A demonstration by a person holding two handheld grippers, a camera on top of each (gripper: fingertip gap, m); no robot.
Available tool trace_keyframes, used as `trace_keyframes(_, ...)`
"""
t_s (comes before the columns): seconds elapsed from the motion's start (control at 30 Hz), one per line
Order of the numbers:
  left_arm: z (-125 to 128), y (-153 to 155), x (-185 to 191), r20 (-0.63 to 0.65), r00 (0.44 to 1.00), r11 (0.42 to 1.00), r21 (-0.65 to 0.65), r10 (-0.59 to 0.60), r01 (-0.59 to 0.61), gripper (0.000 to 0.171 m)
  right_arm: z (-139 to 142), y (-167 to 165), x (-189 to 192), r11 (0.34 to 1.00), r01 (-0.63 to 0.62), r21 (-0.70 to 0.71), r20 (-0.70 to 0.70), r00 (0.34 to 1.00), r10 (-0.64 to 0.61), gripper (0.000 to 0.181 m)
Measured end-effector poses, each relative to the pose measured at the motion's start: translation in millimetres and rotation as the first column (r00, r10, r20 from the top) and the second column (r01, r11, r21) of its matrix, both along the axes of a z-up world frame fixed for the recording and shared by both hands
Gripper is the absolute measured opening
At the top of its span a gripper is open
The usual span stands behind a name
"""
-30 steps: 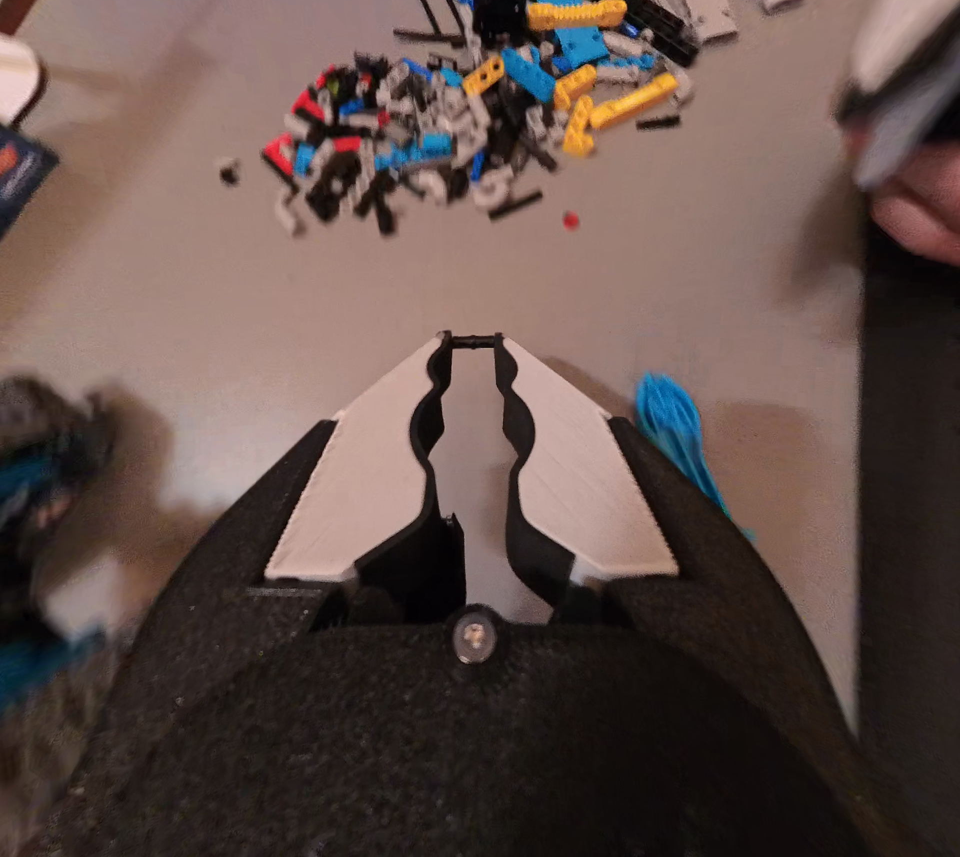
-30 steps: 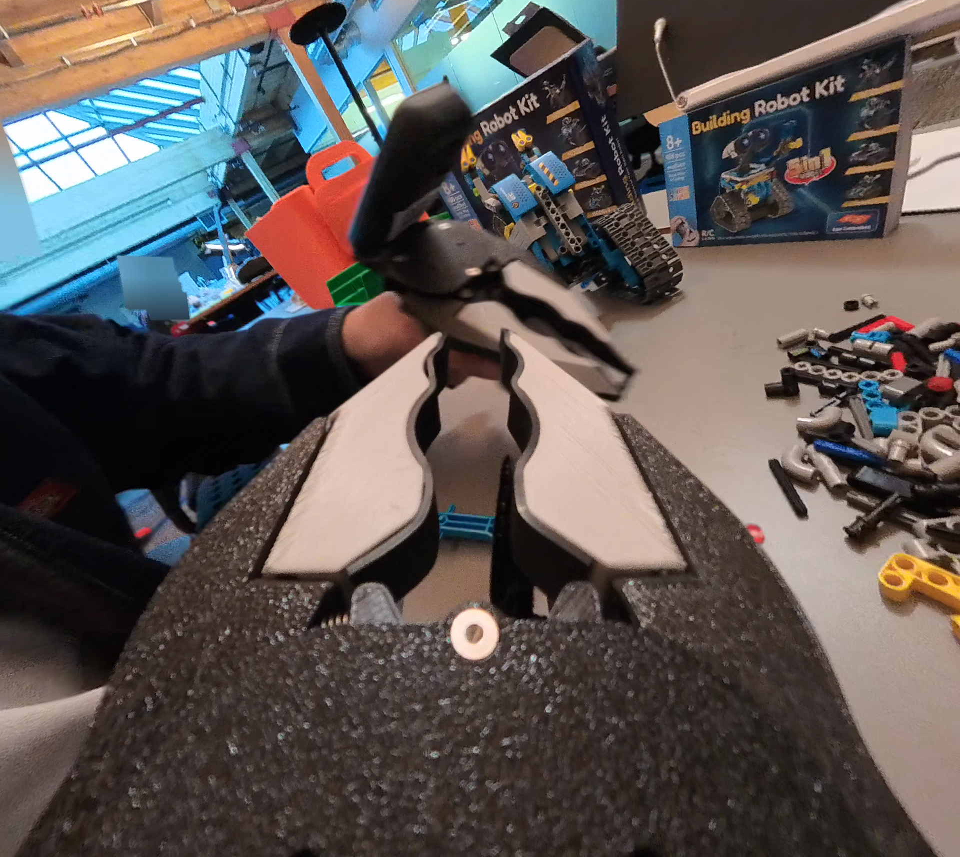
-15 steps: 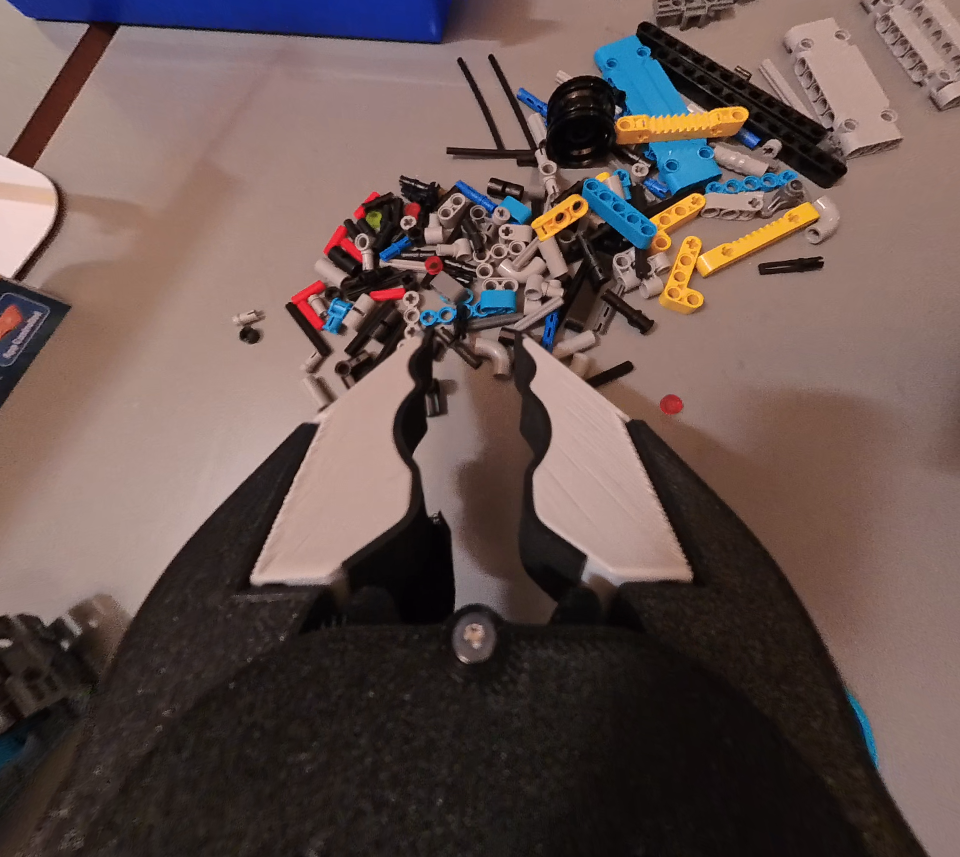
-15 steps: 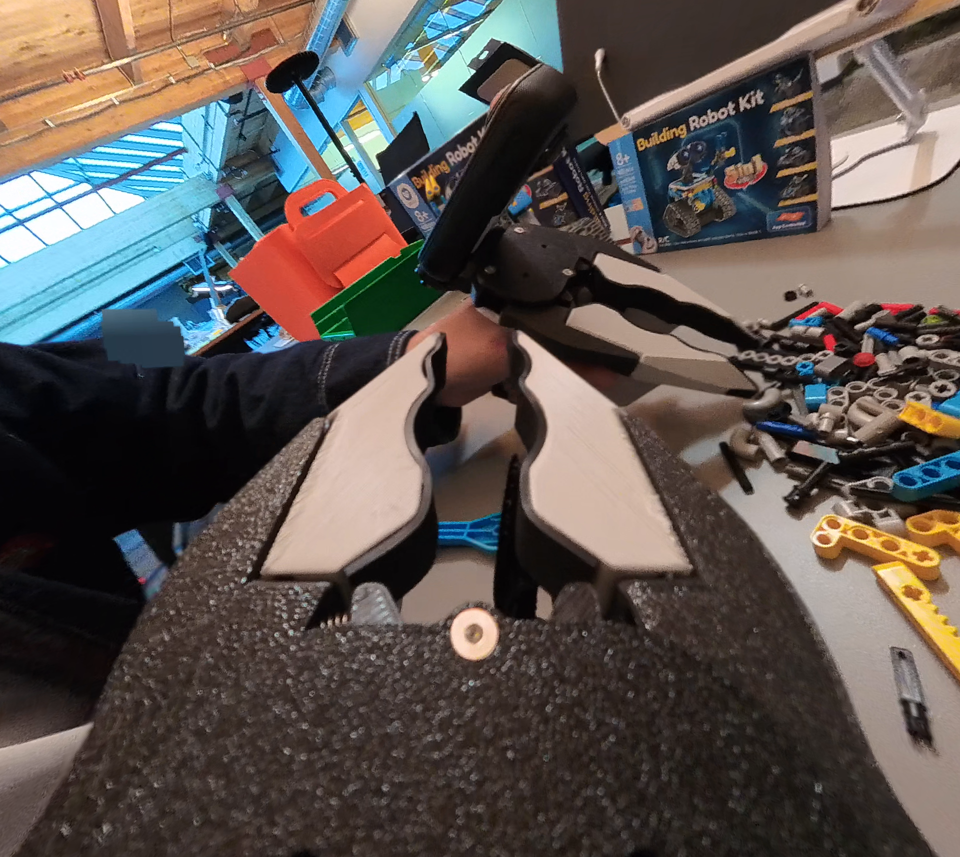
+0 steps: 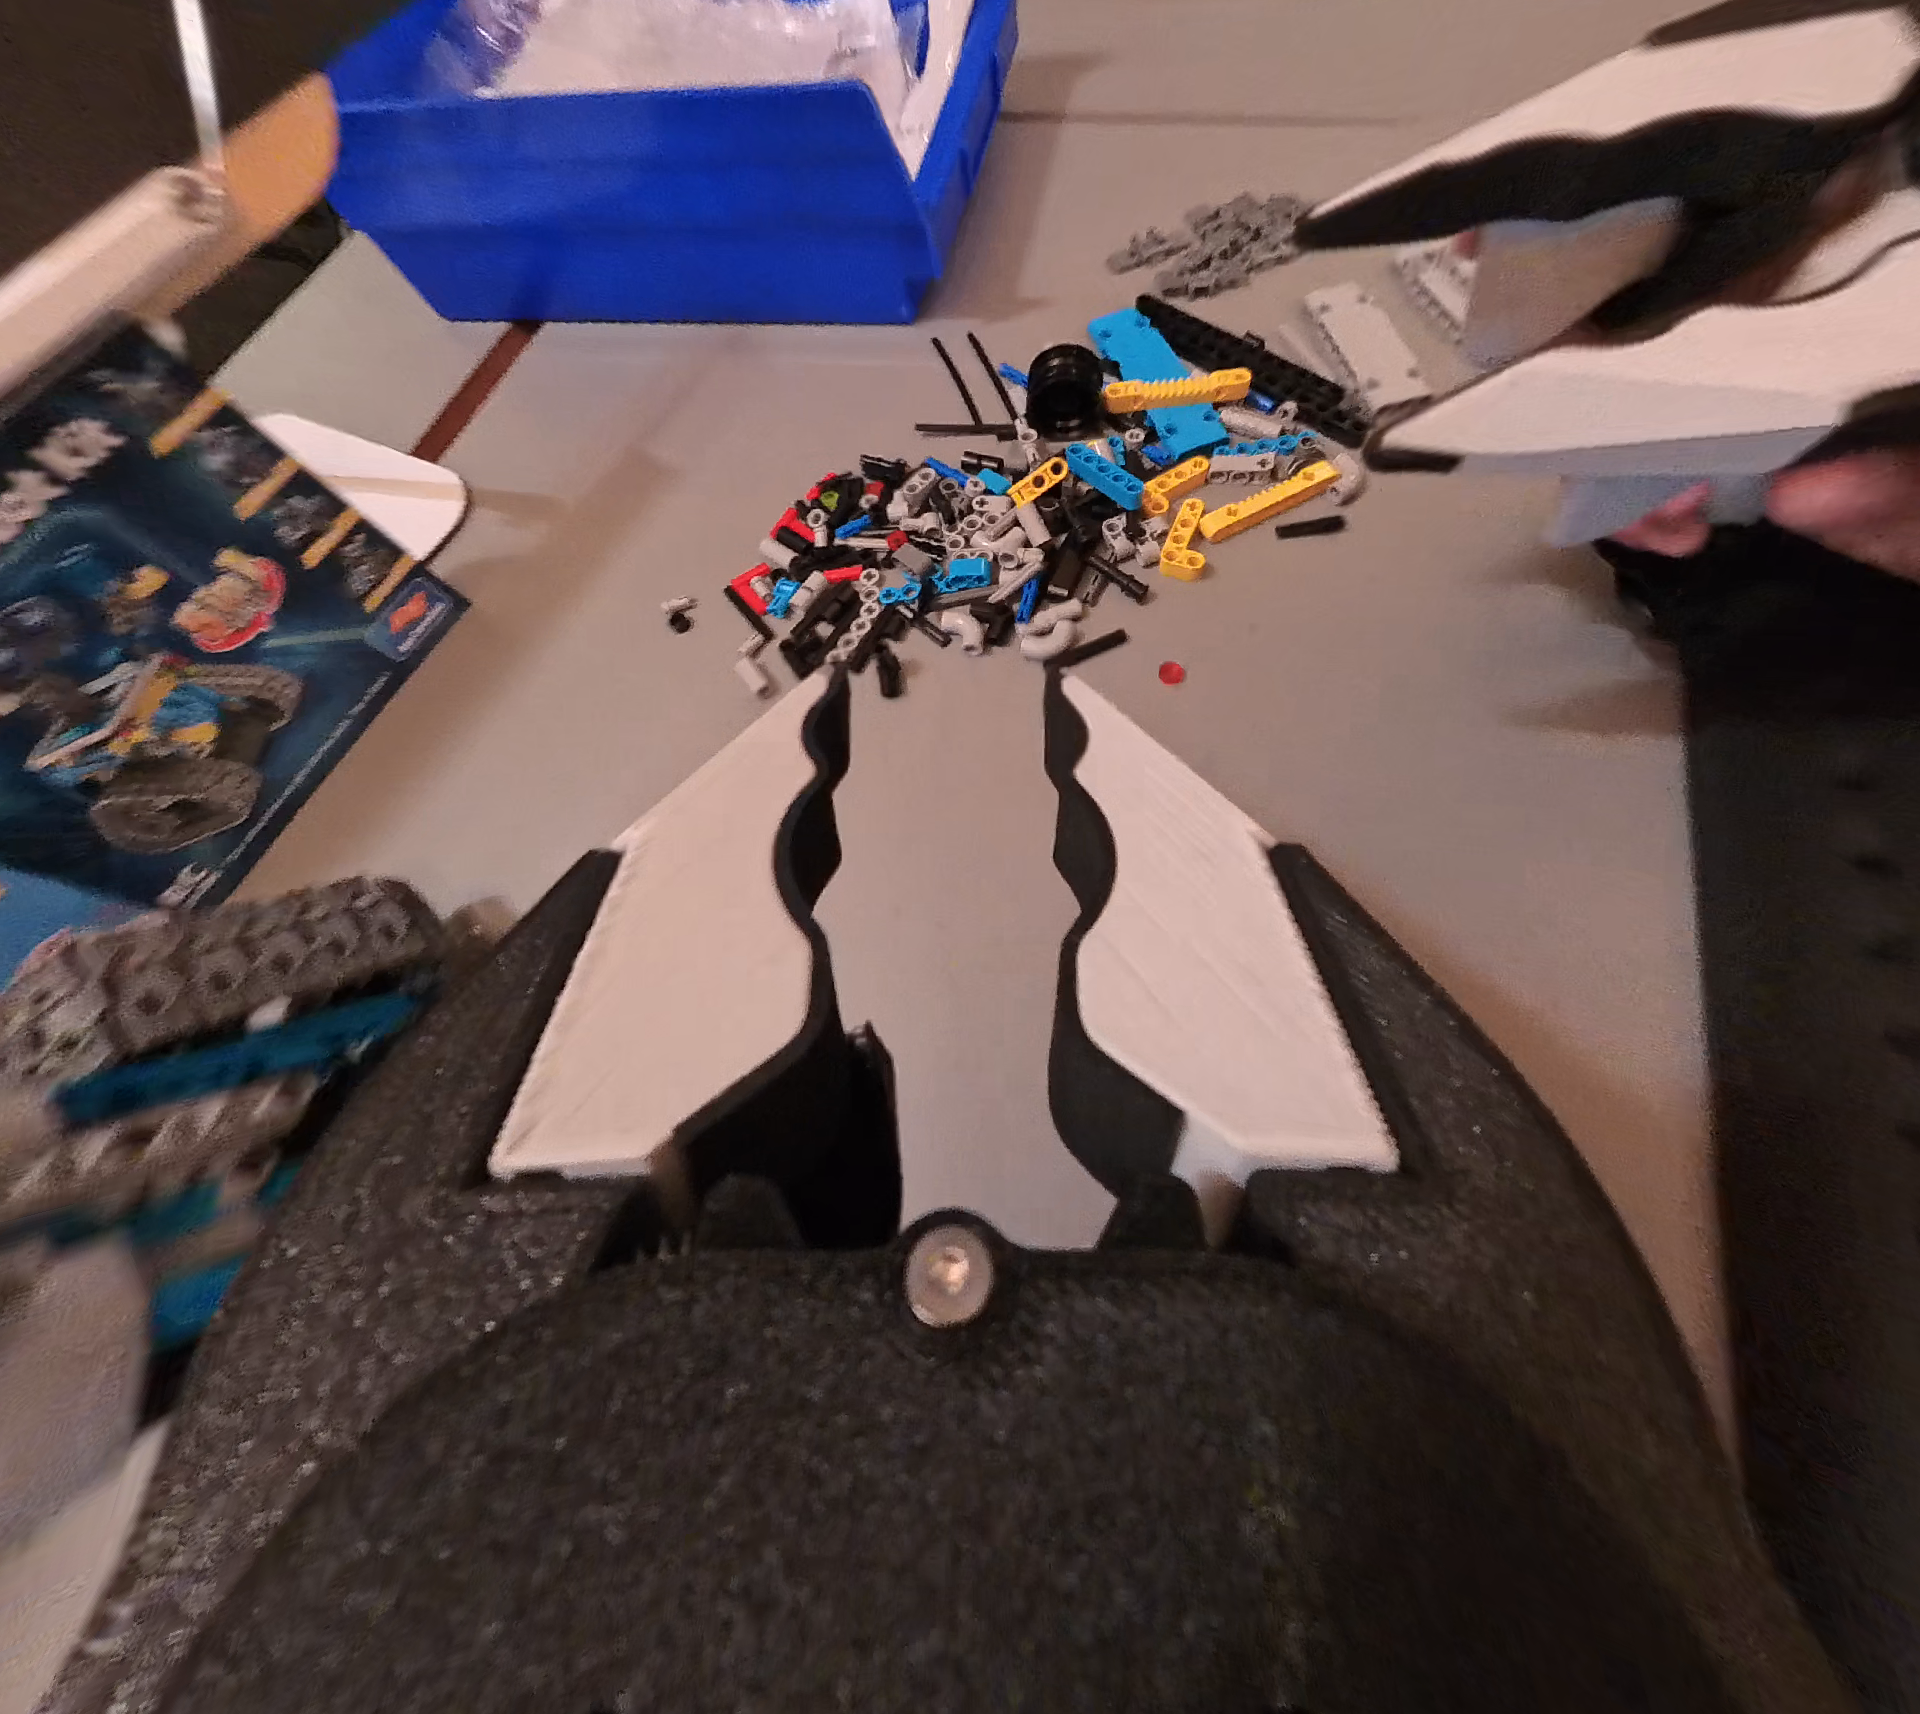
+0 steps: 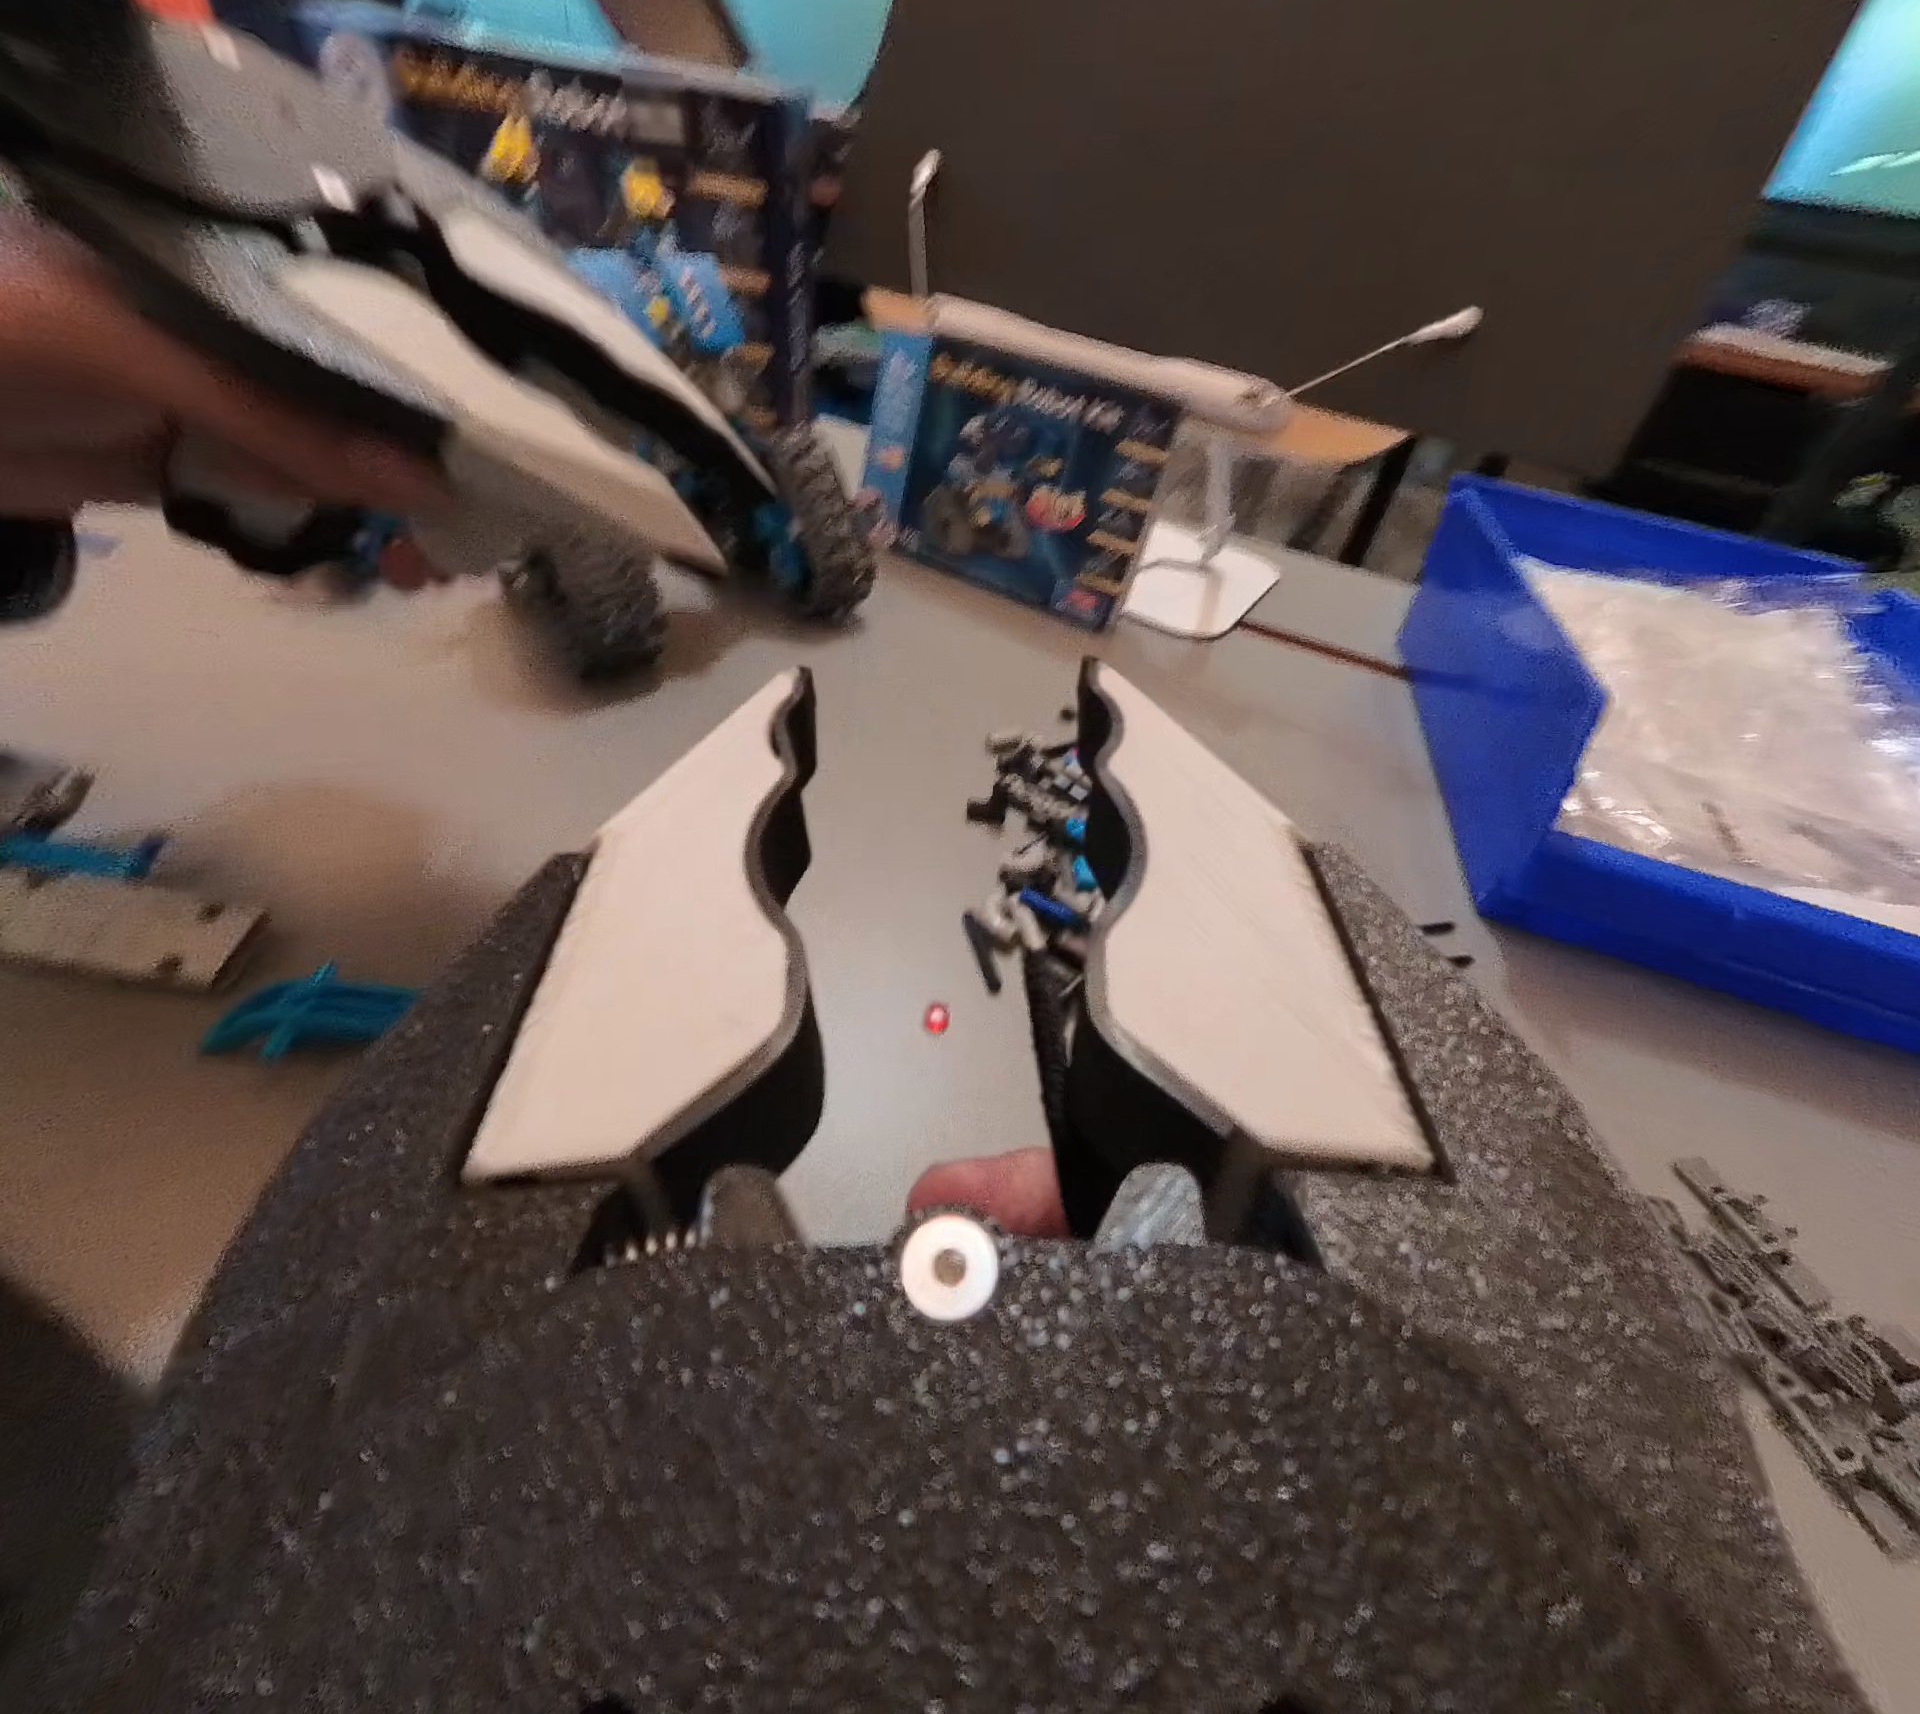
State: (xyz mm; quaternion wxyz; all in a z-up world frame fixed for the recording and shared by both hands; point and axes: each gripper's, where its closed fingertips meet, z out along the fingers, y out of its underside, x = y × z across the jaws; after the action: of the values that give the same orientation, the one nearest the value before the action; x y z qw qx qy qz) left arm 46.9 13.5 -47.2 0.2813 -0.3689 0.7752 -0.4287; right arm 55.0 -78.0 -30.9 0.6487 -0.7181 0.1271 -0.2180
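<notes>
A pile of small building pieces in black, grey, blue, yellow and red lies on the grey table. My left gripper is open and empty, with its tips just short of the pile's near edge. My right gripper is open and empty, above the table, and part of the pile shows between its fingers. A loose red stud lies beside the pile and also shows in the right wrist view. The right gripper shows over the pile's far right side. The left gripper shows blurred at the upper left.
A blue bin with clear bags stands behind the pile. A kit box and a tracked model are at the left. Grey links and panels lie at the back right. Blue pieces lie near the right gripper. The loose red stud is about 12 cm from both grippers' fingertips. It turns up in the right wrist view as well.
A thin black piece between the left tips one second ago is gone. The left gripper has opened wider and drawn back from the pile. The right gripper has opened wider and swung toward the pile.
</notes>
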Motion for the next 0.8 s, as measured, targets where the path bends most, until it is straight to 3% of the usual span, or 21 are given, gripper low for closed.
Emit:
trace_keyframes(0.13, 20, 34, -56, 0.041, 0.999, 0.998, -0.05, 0.034, -0.032, 0.025, -16, 8, -12, 0.988, -0.073, -0.134, -0.024, 0.997, 0.071, 0.03)
trace_keyframes(0.27, 24, 62, -121, 0.076, 0.991, 0.99, -0.085, 0.114, -0.108, 0.025, -41, 26, -37, 0.94, -0.191, -0.284, -0.061, 0.982, 0.181, 0.032)
trace_keyframes(0.3, 21, 68, -137, 0.084, 0.988, 0.988, -0.088, 0.13, -0.123, 0.025, -46, 32, -49, 0.918, -0.252, -0.306, -0.079, 0.968, 0.239, 0.026)
trace_keyframes(0.33, 17, 73, -153, 0.09, 0.985, 0.986, -0.086, 0.15, -0.142, 0.022, -51, 38, -68, 0.879, -0.343, -0.331, -0.099, 0.939, 0.329, 0.0)
trace_keyframes(0.37, 14, 79, -166, 0.103, 0.979, 0.982, -0.089, 0.177, -0.168, 0.003, -56, 45, -89, 0.83, -0.434, -0.349, -0.126, 0.9, 0.417, 0.0)
trace_keyframes(0.4, 11, 86, -177, 0.115, 0.969, 0.973, -0.106, 0.217, -0.205, 0.0, -61, 52, -106, 0.786, -0.498, -0.367, -0.16, 0.866, 0.474, 0.0)
trace_keyframes(0.53, -12, 86, -211, 0.036, 0.974, 0.963, -0.162, 0.225, -0.217, 0.0, -90, 74, -163, 0.571, -0.676, -0.465, -0.263, 0.722, 0.64, 0.002)
trace_keyframes(0.6, -29, 78, -222, -0.017, 0.984, 0.979, -0.099, 0.177, -0.177, 0.007, -102, 82, -183, 0.465, -0.731, -0.499, -0.324, 0.655, 0.683, 0.022)
trace_keyframes(0.67, -41, 75, -226, -0.056, 0.984, 0.984, -0.042, 0.171, -0.173, 0.026, -105, 95, -187, 0.438, -0.747, -0.501, -0.348, 0.637, 0.688, 0.035)
trace_keyframes(0.8, -53, 48, -236, -0.133, 0.989, 0.992, -0.095, 0.065, -0.078, 0.036, -106, 110, -190, 0.411, -0.792, -0.452, -0.422, 0.596, 0.683, 0.039)
